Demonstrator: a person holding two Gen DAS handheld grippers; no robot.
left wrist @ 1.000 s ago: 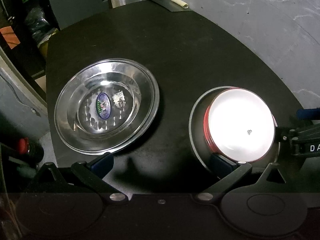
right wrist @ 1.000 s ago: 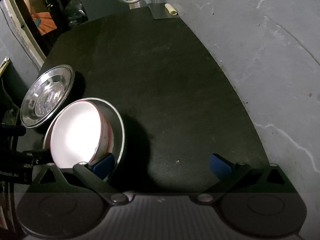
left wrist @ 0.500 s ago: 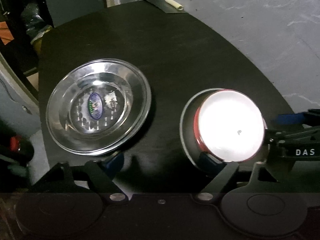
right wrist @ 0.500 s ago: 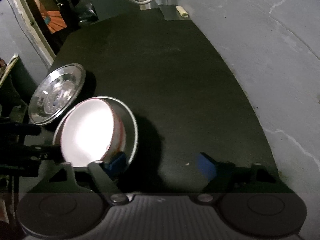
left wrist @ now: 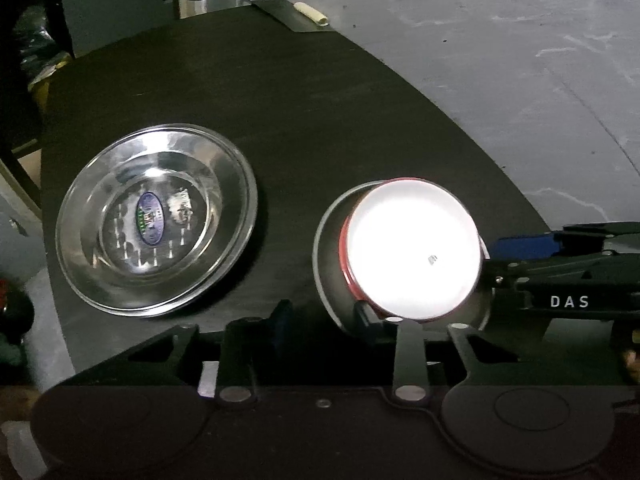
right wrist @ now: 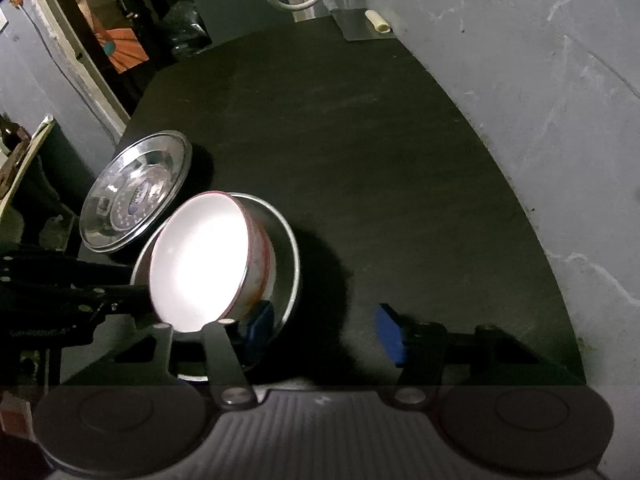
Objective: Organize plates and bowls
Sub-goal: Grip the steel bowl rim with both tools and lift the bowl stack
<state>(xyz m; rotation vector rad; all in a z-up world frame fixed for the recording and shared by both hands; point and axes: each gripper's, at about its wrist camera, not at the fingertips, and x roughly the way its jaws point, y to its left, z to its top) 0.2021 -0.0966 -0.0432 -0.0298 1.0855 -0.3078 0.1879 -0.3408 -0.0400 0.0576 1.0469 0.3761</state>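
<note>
Dark table [left wrist: 320,100]: bowl [left wrist: 412,252] beside both closing jaws, neither pair grasping it.

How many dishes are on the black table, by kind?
Steel plates: 2, one standing alone and one under the bowl
Red-and-white bowls: 1, sitting in the second plate
Total: 3 dishes

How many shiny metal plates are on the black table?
2: one bare plate with a sticker at the table's left side, and one plate under the red-and-white bowl. More could hide beneath.
</note>
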